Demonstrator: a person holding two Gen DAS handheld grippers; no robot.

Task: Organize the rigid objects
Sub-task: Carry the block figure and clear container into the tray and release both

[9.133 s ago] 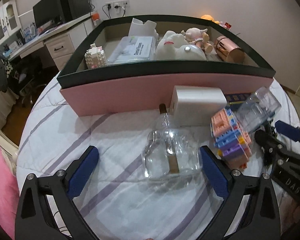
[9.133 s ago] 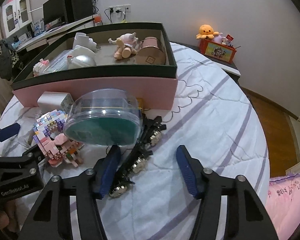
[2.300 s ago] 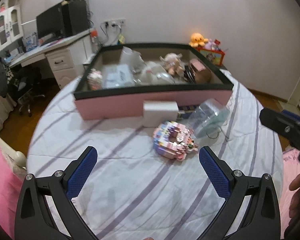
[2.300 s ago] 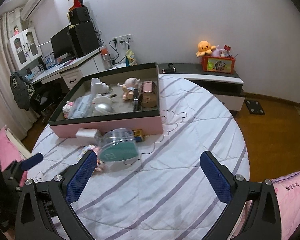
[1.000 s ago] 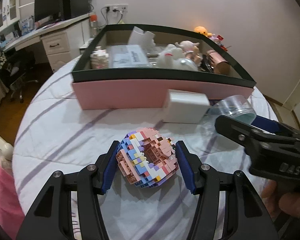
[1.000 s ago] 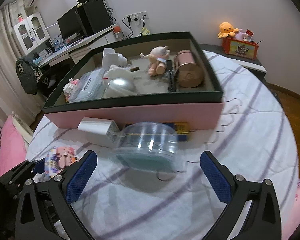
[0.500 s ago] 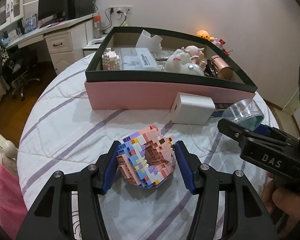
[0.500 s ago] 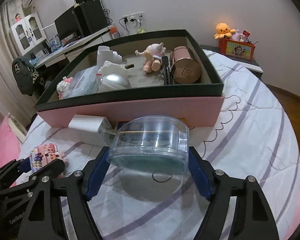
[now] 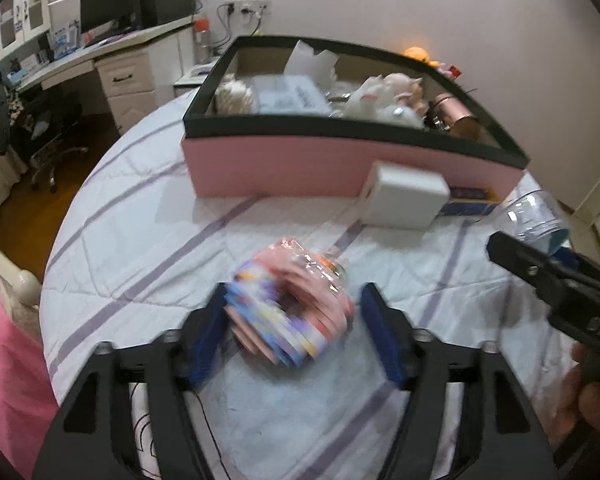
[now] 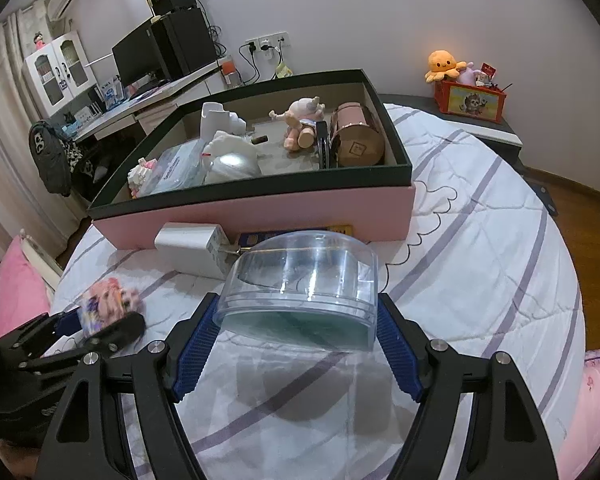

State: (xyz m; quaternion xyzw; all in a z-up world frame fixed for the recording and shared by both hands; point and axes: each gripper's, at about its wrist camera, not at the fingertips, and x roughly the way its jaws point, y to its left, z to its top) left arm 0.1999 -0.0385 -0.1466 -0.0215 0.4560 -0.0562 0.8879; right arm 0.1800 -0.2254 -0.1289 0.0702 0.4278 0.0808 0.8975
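Left gripper [image 9: 294, 328]: jaws just widening, blurred brick donut [image 9: 290, 304] loose between them on the bedspread [image 9: 140, 240]. Right gripper [image 10: 296, 346]: pads clamped on the clear round case [image 10: 300, 284], raised before the pink box [image 10: 260, 208], beside a white block [image 10: 192, 246].

Bedspread [image 10: 480, 240] is seen as white w/ lilac stripes. On it, storage box [image 10: 260, 208] is shown w/ pink sides, dark green-black rim, tan inside. Just in front of box: white block [image 10: 190, 246] and clear round case [image 10: 300, 284] w/ teal base. Further from box, brick model [image 9: 288, 304] is coloured pink, blue, purple, white, blurred. Inside box, rose-gold cylinder [image 10: 356, 140] is noted. Gripper pads [image 10: 196, 344] are blue, ribbed, on black frames.
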